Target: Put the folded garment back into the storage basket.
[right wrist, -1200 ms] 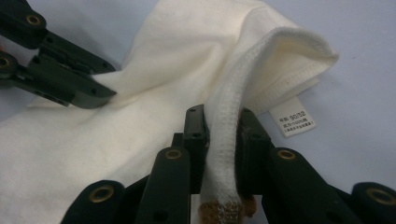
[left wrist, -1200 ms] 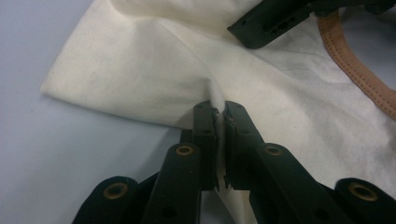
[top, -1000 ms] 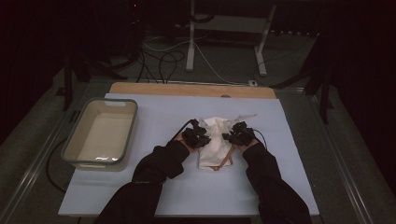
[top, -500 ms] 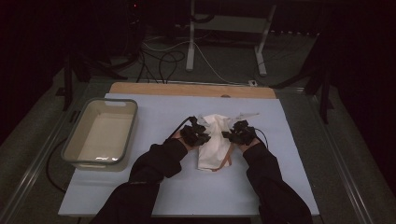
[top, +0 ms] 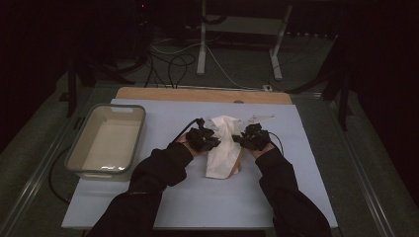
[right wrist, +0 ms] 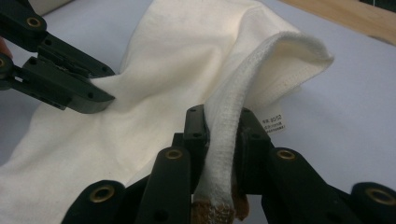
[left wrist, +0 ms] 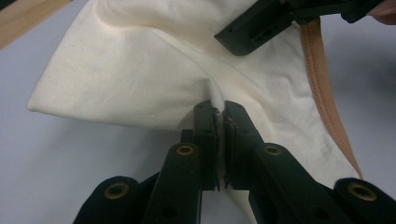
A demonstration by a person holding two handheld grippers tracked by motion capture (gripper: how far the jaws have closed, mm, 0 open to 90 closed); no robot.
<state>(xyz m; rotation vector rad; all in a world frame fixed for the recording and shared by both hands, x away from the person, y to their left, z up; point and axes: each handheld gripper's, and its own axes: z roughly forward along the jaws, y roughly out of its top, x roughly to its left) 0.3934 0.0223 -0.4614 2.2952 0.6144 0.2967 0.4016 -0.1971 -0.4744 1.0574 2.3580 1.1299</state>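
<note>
The cream cloth garment (top: 222,145) lies bunched at the middle of the pale blue table mat (top: 197,202), pinched from both sides. The left gripper (left wrist: 219,116) has its jaws closed tight on a thin fold of the cloth; in its own view the fabric rises out of the pinch toward 12 o'clock, and the other gripper's black jaw bites the cloth at 1 o'clock. The right gripper (right wrist: 223,135) is clamped on a thick ribbed hem (right wrist: 243,88) that arches up from the jaws to 1 o'clock. Just beside that hem, at 3 o'clock of the jaws, hangs a small white tag (right wrist: 273,123) with dark print too small to read for certain. A tan strap or trim (left wrist: 322,88) runs along the garment's edge, down the right side of the left gripper view.

From the high view, the left gripper (top: 201,138) and right gripper (top: 254,137) sit at 9 and 3 o'clock of the cloth, close to each other, with dark sleeves reaching in from 6 o'clock. The mat has bare room toward 6 o'clock and out to 3 o'clock. A pale rectangular tub (top: 81,153) stands well apart at 9 o'clock, by the mat's left edge. A wooden strip (top: 148,94) borders the mat at 12 o'clock. Beyond it, cables (top: 170,69) and white stand legs (top: 201,49) lie on the dark floor.
</note>
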